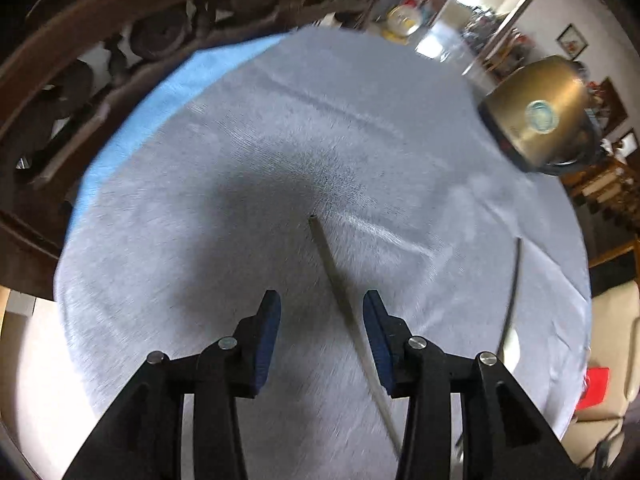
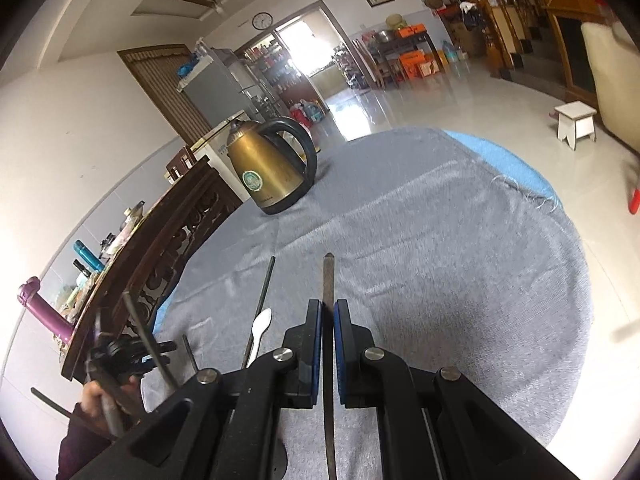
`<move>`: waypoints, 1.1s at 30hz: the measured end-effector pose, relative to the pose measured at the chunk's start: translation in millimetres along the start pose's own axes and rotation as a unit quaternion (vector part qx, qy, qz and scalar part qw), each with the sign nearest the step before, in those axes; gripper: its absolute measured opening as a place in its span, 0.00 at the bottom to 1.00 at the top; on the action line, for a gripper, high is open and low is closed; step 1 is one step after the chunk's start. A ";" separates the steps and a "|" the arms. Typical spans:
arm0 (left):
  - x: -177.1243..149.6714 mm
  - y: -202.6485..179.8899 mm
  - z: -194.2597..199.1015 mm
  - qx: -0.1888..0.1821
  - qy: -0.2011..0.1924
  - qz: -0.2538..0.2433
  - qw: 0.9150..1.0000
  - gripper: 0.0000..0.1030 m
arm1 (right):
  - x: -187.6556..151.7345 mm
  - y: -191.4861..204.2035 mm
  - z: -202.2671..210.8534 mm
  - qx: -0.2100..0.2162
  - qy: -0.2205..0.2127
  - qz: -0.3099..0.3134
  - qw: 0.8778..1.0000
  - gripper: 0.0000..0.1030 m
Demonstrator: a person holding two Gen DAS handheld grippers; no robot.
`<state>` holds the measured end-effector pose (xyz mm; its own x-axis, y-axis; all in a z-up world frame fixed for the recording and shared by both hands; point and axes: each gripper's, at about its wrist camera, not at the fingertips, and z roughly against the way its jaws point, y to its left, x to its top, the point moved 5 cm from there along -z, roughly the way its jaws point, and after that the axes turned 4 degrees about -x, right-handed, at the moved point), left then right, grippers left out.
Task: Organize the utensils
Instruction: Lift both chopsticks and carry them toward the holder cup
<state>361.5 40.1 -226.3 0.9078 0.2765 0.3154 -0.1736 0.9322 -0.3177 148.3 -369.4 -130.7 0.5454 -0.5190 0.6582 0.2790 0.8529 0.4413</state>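
In the right wrist view my right gripper (image 2: 328, 312) is shut on a thin metal chopstick (image 2: 328, 280) that points forward above the grey cloth (image 2: 440, 248). A dark chopstick (image 2: 264, 296) and a white spoon (image 2: 262, 326) lie on the cloth to its left. In the left wrist view my left gripper (image 1: 322, 312) is open and empty just above the cloth (image 1: 240, 184). A grey chopstick (image 1: 336, 280) lies on the cloth between its fingers, nearer the right one. Another dark chopstick (image 1: 514, 288) and the white spoon (image 1: 510, 346) lie at the right.
A brass kettle (image 2: 268, 168) with a black handle stands on the far left of the round table, also in the left wrist view (image 1: 536, 116). A carved wooden chair back (image 2: 160, 256) borders the left edge. A blue underlay (image 2: 508, 160) shows at the rim.
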 end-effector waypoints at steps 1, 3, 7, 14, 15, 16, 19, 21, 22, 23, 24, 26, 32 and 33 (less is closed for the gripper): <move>3.0 -2.8 -7.3 0.008 0.009 -0.002 1.000 0.42 | 0.4 -2.5 -2.9 0.002 0.003 -0.004 1.000 0.07; 6.8 -5.7 -21.4 0.035 0.033 -0.001 0.999 0.42 | 0.9 -7.0 -7.9 0.006 0.007 -0.013 1.000 0.07; 15.3 -18.9 -29.6 0.051 0.032 -0.020 0.998 0.42 | 0.7 -13.9 -16.4 0.013 0.013 -0.023 1.000 0.07; 6.2 -45.1 -41.6 0.059 0.020 -0.116 0.991 0.08 | 0.3 -22.7 -27.3 0.028 0.020 -0.041 0.999 0.07; 2.1 -52.9 -43.5 0.056 0.020 -0.143 0.988 0.08 | -0.1 -24.2 -28.4 0.030 0.021 -0.042 0.998 0.07; -1.1 -58.5 -44.5 0.052 0.021 -0.160 0.986 0.07 | -0.3 -25.3 -28.8 0.030 0.022 -0.044 0.998 0.07; -24.8 -88.3 -48.7 0.049 0.029 -0.259 0.964 0.06 | -2.3 -28.6 -31.0 0.033 0.027 -0.050 0.998 0.07; -32.6 -95.3 -49.6 0.068 0.034 -0.288 0.955 0.06 | -2.9 -29.6 -30.0 0.033 0.027 -0.052 0.998 0.07; -33.6 -95.9 -50.1 0.070 0.040 -0.289 0.954 0.06 | -2.8 -29.7 -29.3 0.034 0.026 -0.053 0.998 0.07; -33.3 -92.8 -49.2 0.069 0.046 -0.286 0.955 0.07 | -2.6 -29.3 -28.6 0.035 0.026 -0.054 0.998 0.07; -31.5 -91.2 -49.6 0.069 0.054 -0.279 0.956 0.09 | -2.7 -28.4 -27.9 0.036 0.025 -0.053 0.998 0.07; -26.6 -85.4 -49.9 0.078 0.061 -0.268 0.958 0.27 | -3.8 -25.9 -29.2 0.037 0.027 -0.051 0.998 0.07; -26.7 -77.7 -47.5 0.049 0.038 -0.259 0.964 0.17 | -11.3 -16.4 -34.5 0.036 0.037 -0.041 0.998 0.07; -28.6 -76.5 -47.3 0.046 0.034 -0.268 0.962 0.11 | -11.6 -14.8 -34.2 0.035 0.037 -0.040 0.998 0.07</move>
<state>366.9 -50.2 -253.3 0.8985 -0.2620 0.3523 0.2956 0.9543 -0.0441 164.9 -374.1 -165.7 0.5814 -0.5769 0.5737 0.2696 0.8019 0.5332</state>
